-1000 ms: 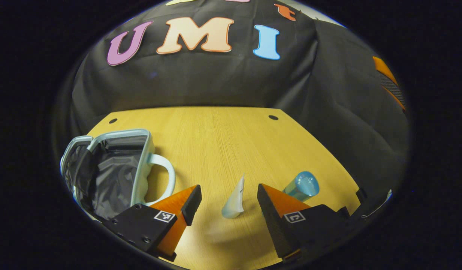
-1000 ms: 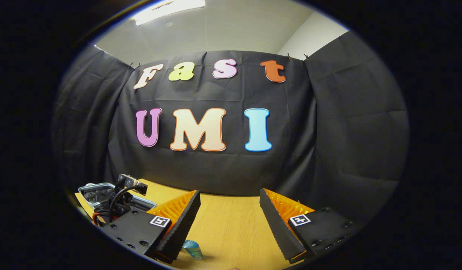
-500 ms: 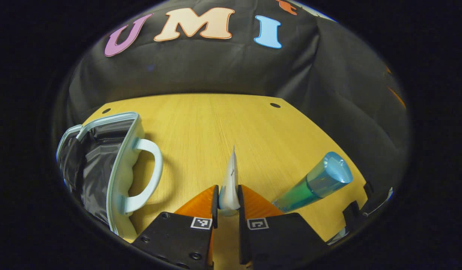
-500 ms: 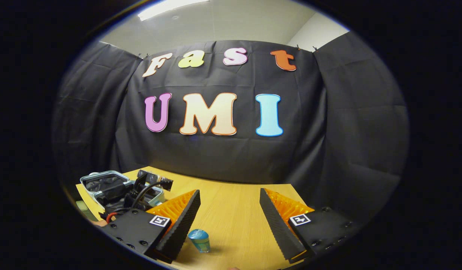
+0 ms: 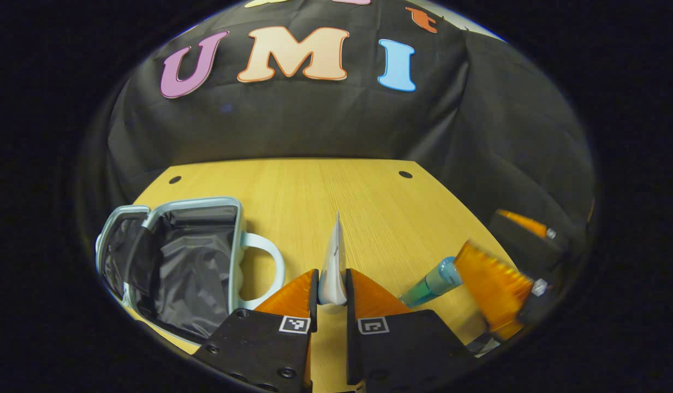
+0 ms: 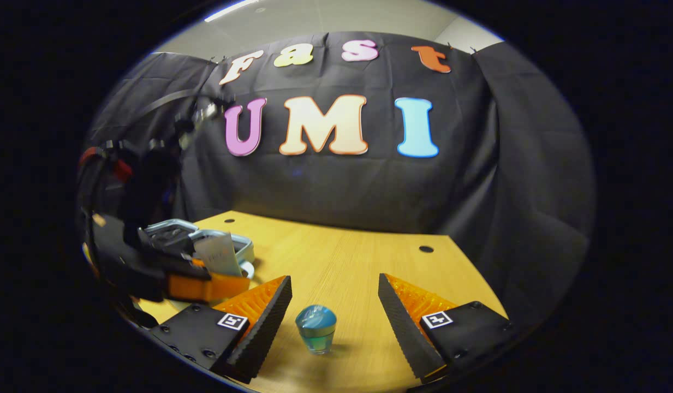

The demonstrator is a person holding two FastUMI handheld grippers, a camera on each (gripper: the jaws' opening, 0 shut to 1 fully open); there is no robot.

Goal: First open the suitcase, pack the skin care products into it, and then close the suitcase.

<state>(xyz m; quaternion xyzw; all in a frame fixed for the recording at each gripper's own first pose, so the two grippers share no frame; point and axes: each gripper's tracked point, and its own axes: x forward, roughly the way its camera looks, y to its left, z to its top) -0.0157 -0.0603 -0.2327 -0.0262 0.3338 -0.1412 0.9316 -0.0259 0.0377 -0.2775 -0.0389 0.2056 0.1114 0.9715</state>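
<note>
My left gripper [image 5: 331, 274] is shut on a flat white tube [image 5: 334, 256], which stands on edge between its fingers and points away from me. To its left the pale blue suitcase [image 5: 237, 240] lies open, showing a dark lining. A blue-green bottle [image 5: 432, 283] lies on the table to the right. In the right gripper view that bottle [image 6: 316, 326] sits between the open fingers of my right gripper [image 6: 334, 285], nearer the left one and untouched. The left gripper [image 6: 227, 279] holds the white tube [image 6: 219, 254] beside the suitcase [image 6: 175, 229].
The wooden table [image 5: 336, 191] has two small dark holes near its far edge, with black cloth behind. My right gripper [image 5: 505, 254] shows blurred at the table's right side, next to the bottle. The suitcase handle [image 5: 271, 262] faces the left gripper.
The left gripper closed on the white tube and rose with it. The right gripper tilted down and advanced until the bottle lay between its open fingers.
</note>
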